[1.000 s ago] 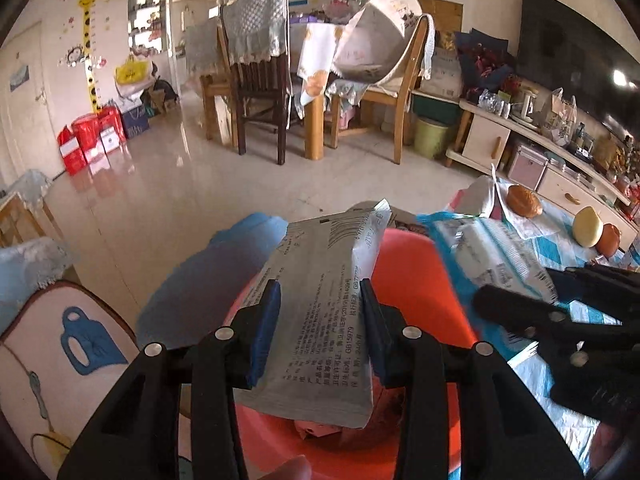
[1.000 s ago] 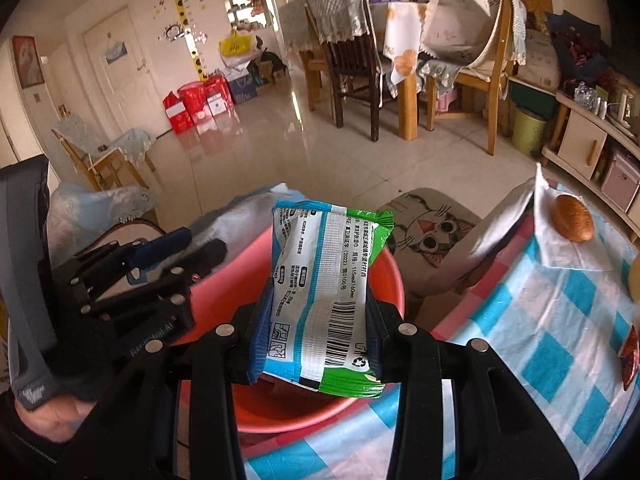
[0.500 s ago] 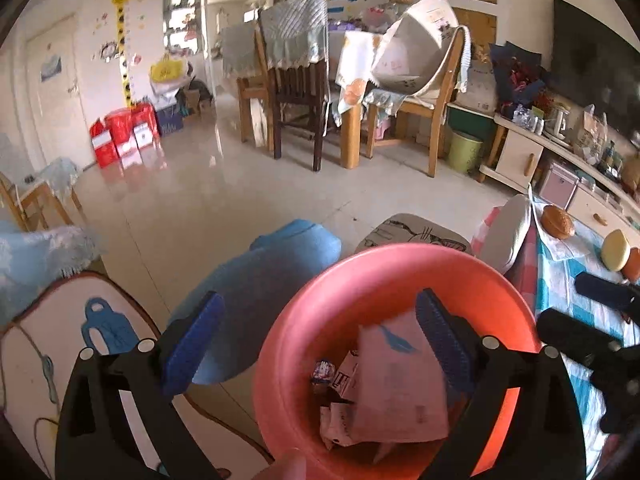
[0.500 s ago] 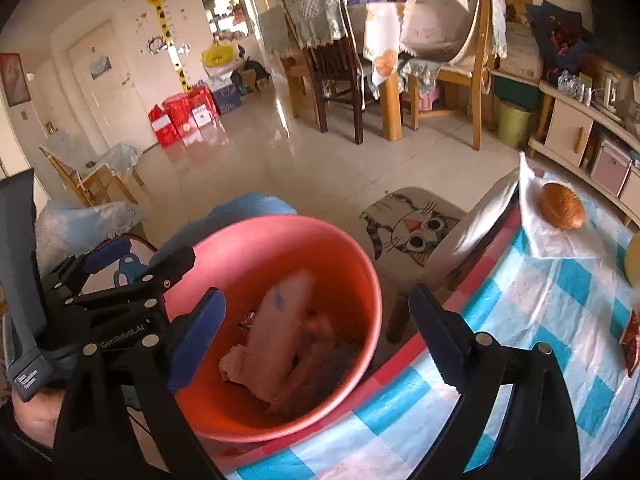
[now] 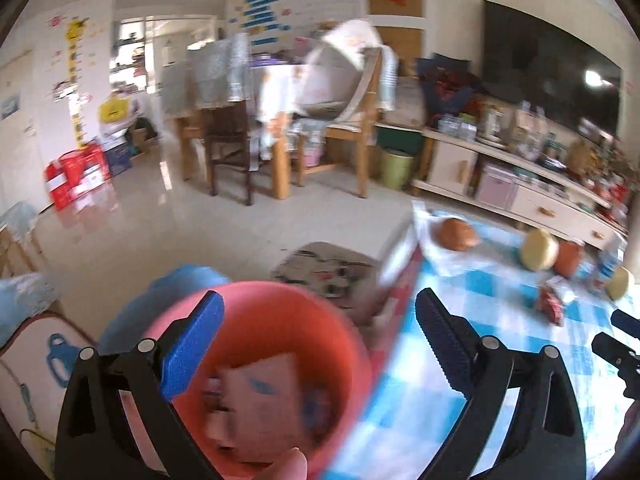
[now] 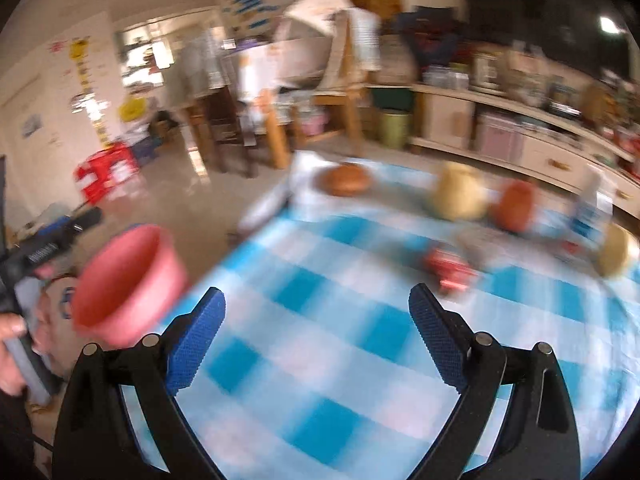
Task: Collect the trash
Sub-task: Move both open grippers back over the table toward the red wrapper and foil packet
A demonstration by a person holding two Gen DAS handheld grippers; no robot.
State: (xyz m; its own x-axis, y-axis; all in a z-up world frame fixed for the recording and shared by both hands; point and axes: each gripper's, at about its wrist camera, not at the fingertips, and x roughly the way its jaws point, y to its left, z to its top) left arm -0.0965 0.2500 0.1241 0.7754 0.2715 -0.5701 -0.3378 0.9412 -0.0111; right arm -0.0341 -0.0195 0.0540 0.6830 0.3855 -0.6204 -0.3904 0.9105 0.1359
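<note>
A red bucket (image 5: 260, 312) stands beside the table edge, directly under my left gripper (image 5: 318, 300), which is open and empty. Several wrappers (image 5: 260, 400) lie blurred inside it. My right gripper (image 6: 316, 292) is open and empty above the blue-checked tablecloth (image 6: 320, 360), with the bucket (image 6: 124, 276) off to its left. A small red wrapper (image 6: 448, 270) lies on the cloth ahead of it, also in the left wrist view as the red wrapper (image 5: 554, 304). The right wrist view is smeared by motion.
On the far part of the cloth sit a brown bun (image 6: 346, 180) on white paper, a pale round fruit (image 6: 458, 196) and an orange one (image 6: 516, 206). A cat-print stool (image 5: 324, 268) stands beyond the bucket. Dining chairs and a low cabinet (image 5: 520, 192) lie farther back.
Both grippers opened and their packets dropped into the bucket. The right gripper then swung right, from over the bucket to over the tablecloth. The left gripper shifted right and rose slightly.
</note>
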